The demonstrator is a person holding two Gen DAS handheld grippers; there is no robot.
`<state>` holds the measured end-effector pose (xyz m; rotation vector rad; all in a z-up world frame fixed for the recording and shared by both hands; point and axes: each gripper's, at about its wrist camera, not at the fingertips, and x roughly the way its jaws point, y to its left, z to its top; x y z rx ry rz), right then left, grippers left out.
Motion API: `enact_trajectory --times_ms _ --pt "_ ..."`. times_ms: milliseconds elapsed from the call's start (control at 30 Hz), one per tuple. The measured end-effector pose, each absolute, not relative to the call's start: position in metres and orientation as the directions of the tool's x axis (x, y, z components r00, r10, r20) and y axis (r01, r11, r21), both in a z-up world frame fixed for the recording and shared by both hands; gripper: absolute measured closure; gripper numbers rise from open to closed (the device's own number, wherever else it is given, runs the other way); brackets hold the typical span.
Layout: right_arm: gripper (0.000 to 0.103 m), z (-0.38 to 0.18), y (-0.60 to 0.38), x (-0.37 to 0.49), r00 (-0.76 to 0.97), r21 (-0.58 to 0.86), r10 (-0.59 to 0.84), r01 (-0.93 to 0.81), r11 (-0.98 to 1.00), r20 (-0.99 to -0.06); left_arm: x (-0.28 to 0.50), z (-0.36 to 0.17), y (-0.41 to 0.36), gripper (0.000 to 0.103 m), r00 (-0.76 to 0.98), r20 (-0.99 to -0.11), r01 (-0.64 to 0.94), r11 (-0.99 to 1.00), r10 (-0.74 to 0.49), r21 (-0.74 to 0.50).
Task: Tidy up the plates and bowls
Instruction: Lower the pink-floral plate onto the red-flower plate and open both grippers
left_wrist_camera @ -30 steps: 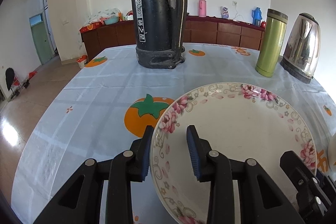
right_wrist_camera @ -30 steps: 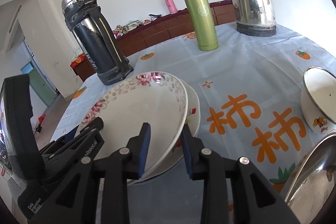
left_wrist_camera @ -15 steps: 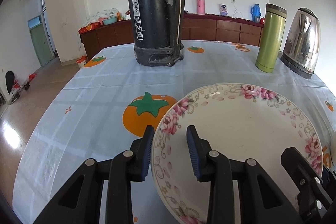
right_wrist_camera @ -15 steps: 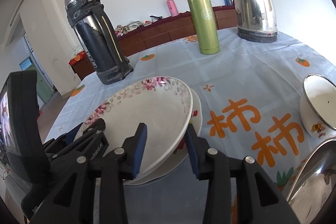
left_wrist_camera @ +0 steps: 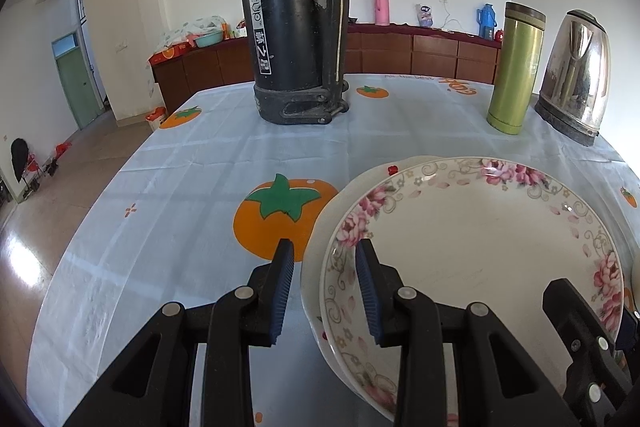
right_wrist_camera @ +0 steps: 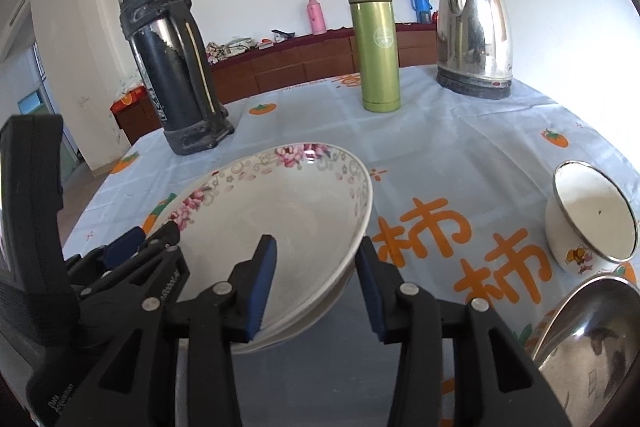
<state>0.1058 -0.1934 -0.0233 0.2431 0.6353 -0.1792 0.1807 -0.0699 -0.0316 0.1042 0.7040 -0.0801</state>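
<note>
A deep floral plate (left_wrist_camera: 472, 239) lies nested on a plain white plate (left_wrist_camera: 352, 185) on the persimmon-print tablecloth. My left gripper (left_wrist_camera: 324, 245) straddles the near-left rims. Its right finger is over the floral plate's inside, and a gap shows between its left finger and the rims. In the right wrist view, my right gripper (right_wrist_camera: 315, 243) straddles the floral plate (right_wrist_camera: 280, 211) at its near-right rim. Its jaws are opening, with the rim between them and the pads off it. The white plate (right_wrist_camera: 304, 323) peeks out underneath.
A tall black thermos (left_wrist_camera: 292, 27) stands at the back, with a green flask (left_wrist_camera: 516, 67) and a steel kettle (left_wrist_camera: 576, 75) at the back right. A white enamel bowl (right_wrist_camera: 592, 215) and a steel bowl (right_wrist_camera: 592, 343) sit to the right. The table edge and floor lie to the left.
The floral plate sank from a tilt to lie flat on the white plate, and its rim slid away from my left finger. My right gripper's jaws spread wider.
</note>
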Motion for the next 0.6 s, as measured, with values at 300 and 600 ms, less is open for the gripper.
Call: enact_trajectory --times_ms 300,600 --pt "0.052 -0.03 -0.194 0.111 0.757 0.167 -0.081 0.245 0.955 -0.649 0.181 -0.032 -0.065 0.068 0.758 -0.65 0.102 0.994 -0.051 0.041" --pt "0.027 -0.022 -0.187 0.093 0.799 0.167 -0.112 0.257 0.952 -0.591 0.173 -0.026 -0.038 0.032 0.791 -0.611 0.03 0.999 -0.047 -0.038"
